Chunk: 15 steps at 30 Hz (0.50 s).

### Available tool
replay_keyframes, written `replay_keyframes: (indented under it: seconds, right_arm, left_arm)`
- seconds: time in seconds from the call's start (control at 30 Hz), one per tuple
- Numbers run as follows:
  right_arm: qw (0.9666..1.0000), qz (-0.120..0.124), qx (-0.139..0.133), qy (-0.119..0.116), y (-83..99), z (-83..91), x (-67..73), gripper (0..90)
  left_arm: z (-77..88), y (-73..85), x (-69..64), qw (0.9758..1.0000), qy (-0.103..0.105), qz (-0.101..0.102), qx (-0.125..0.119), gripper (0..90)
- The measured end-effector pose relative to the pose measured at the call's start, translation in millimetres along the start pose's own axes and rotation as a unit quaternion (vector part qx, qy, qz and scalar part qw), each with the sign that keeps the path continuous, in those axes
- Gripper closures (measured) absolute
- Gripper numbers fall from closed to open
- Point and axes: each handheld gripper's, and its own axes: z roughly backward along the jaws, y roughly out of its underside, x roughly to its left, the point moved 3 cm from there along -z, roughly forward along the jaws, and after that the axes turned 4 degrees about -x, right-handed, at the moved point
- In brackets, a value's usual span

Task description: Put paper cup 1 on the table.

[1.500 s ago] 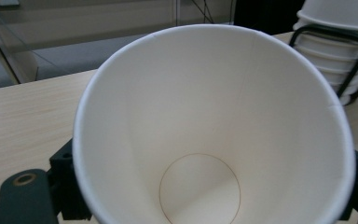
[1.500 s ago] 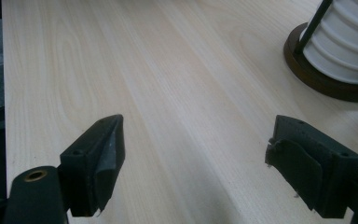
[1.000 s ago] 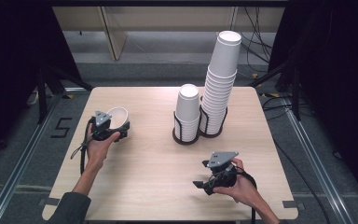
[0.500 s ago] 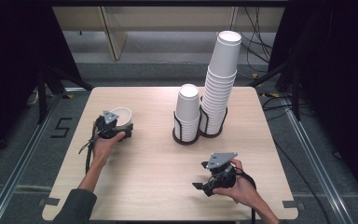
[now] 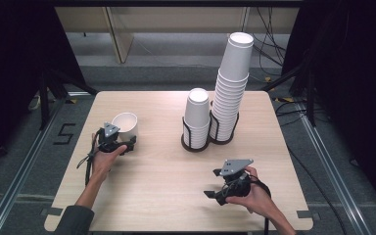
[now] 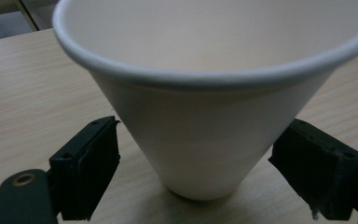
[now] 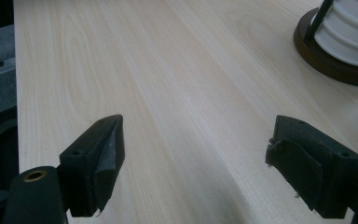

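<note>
A single white paper cup stands upright on the left part of the wooden table. My left gripper sits just in front of it, low on the table. In the left gripper view the cup fills the space between the jaws of my left gripper. The jaws have just been closing around its narrow base, and a thin gap still shows at the left pad. My right gripper rests open near the front right of the table, and in its own view the right gripper has nothing between its jaws.
A dark two-ring holder stands at the table's back middle, with a short cup stack and a tall leaning stack in it. Its base shows at the upper right of the right gripper view. Dark stands and cables flank the table.
The left hand has shifted slightly to the right beside the single cup, which stays on the table. The right hand has not moved.
</note>
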Motion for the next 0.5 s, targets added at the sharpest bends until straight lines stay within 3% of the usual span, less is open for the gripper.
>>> replay_keyframes:
  seconds: [0.3, 0.5]
  right_arm:
    - [0.9997, -0.019, -0.010, 0.012, 0.5, 5.2, -3.3, 18.9]
    - [0.9997, -0.012, -0.014, 0.017, 1.0, 8.0, -5.4, 18.9]
  left_arm:
    - [22.7, 7.1, -11.2, 0.9996, 0.012, 0.025, 0.003, 14.6]
    - [44.3, 10.0, -26.7, 0.9996, 0.024, 0.014, -0.001, 14.6]
